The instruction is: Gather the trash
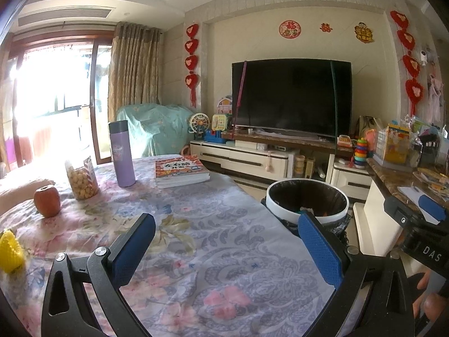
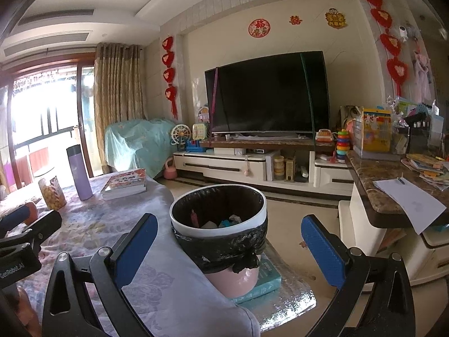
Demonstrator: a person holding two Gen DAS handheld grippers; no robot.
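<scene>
Both grippers hang empty with their blue pads spread wide: the left gripper (image 1: 226, 243) over the flowered table (image 1: 202, 224), the right gripper (image 2: 230, 245) aimed past the table's right edge at the trash bin (image 2: 219, 213), which stands on the floor just beside that edge, lined with a black bag and already holding a few scraps. What looks like trash left to fetch is on the left part of the table: a yellow crumpled piece (image 1: 9, 250) near the left edge and, further in, an apple core (image 1: 47, 200) with its top bitten in. The snack jar (image 1: 82, 179), the purple flask (image 1: 122, 154) and the stack of books (image 1: 181, 171) toward the far edge seem meant to stay, so I would steer clear of them. The left gripper is the natural one for this: swing it left, come down over the apple core with the pads either side, close gently so it does not roll, then carry it across to the bin's mouth before letting go.
</scene>
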